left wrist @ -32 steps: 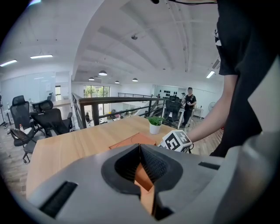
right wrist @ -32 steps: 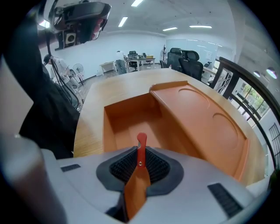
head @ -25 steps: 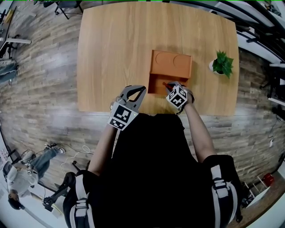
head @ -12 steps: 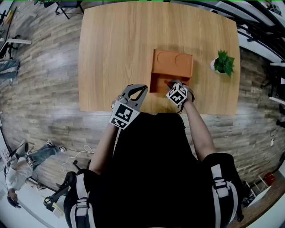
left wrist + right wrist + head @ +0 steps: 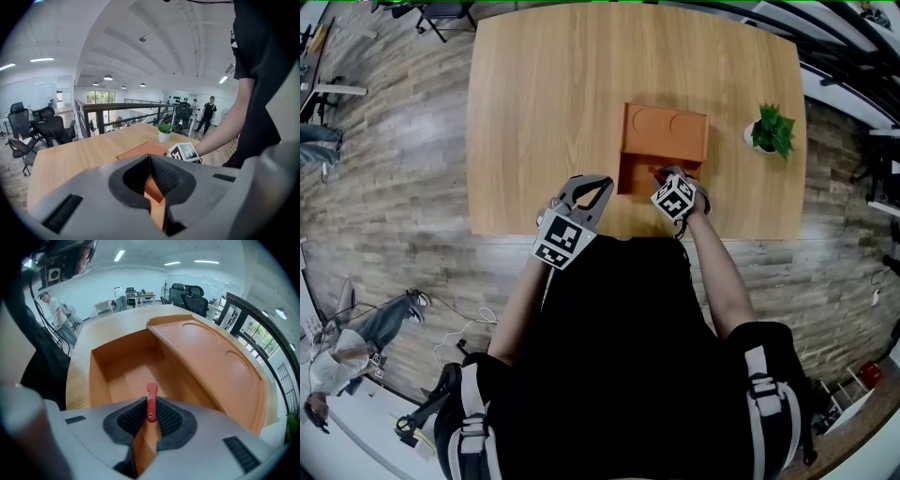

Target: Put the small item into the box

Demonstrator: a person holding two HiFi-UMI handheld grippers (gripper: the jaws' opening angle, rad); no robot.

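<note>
An orange box (image 5: 664,148) lies open on the wooden table (image 5: 544,103), its lid (image 5: 211,357) folded back and its tray (image 5: 126,371) empty. My right gripper (image 5: 151,414) is shut on a small red flat item (image 5: 151,399), which sticks up between the jaws just above the tray's near edge. In the head view the right gripper (image 5: 667,180) is at the box's front rim. My left gripper (image 5: 591,191) hovers at the table's near edge, left of the box, its jaws closed together with nothing between them (image 5: 151,180).
A small potted plant (image 5: 767,134) stands at the table's right side, right of the box. Office chairs (image 5: 33,129) and a railing stand beyond the table's far end. A person (image 5: 347,342) moves on the floor at lower left.
Both grippers and the box hold nearly the same place; the view shifted slightly. The person on the floor at left has moved.
</note>
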